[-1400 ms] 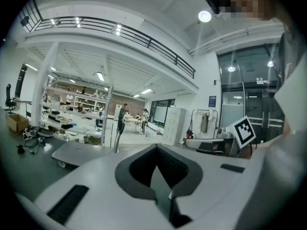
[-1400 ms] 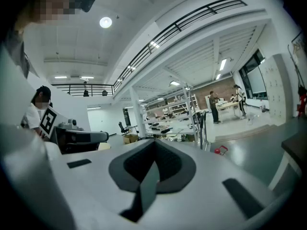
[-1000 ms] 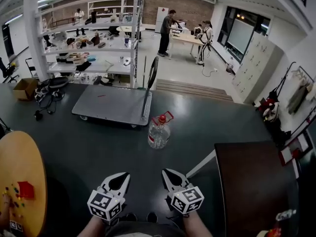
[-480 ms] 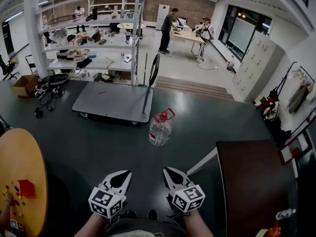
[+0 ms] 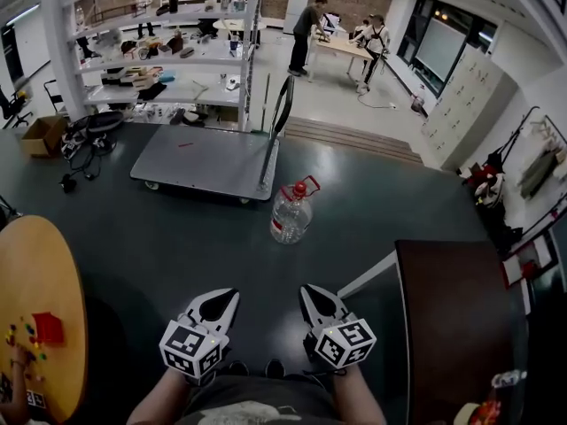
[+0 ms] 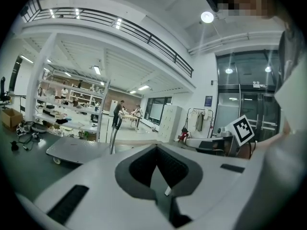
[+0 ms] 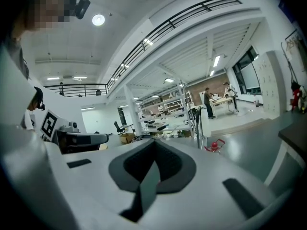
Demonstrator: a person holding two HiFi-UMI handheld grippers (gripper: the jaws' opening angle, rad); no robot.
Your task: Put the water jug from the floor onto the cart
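Nearest, both grippers are held low in front of the person, side by side and apart from each other. The left gripper (image 5: pixel 221 297) has its jaws pressed together with nothing between them, as the left gripper view confirms (image 6: pixel 156 147). The right gripper (image 5: pixel 312 292) is likewise closed on nothing, its tips meeting in the right gripper view (image 7: pixel 154 143). Neither touches any object.

To the left stands a round yellow table (image 5: pixel 40 273) bearing a red block (image 5: pixel 47 328). To the right is a dark brown table (image 5: pixel 461 317).

Ahead of the grippers and well apart from them, the water jug (image 5: pixel 291 213) stands upright on the dark floor (image 5: pixel 159 246). It is clear-bodied with a red cap and red handle. It sits just beside the handle end of the cart (image 5: pixel 199 162), not on it. The cart's grey platform is bare apart from a small red mark, and its handle (image 5: pixel 276 127) is raised.

Beyond the cart stand white shelves (image 5: pixel 168 60) loaded with assorted items. Farthest off, two people (image 5: pixel 306 34) stand at a table.
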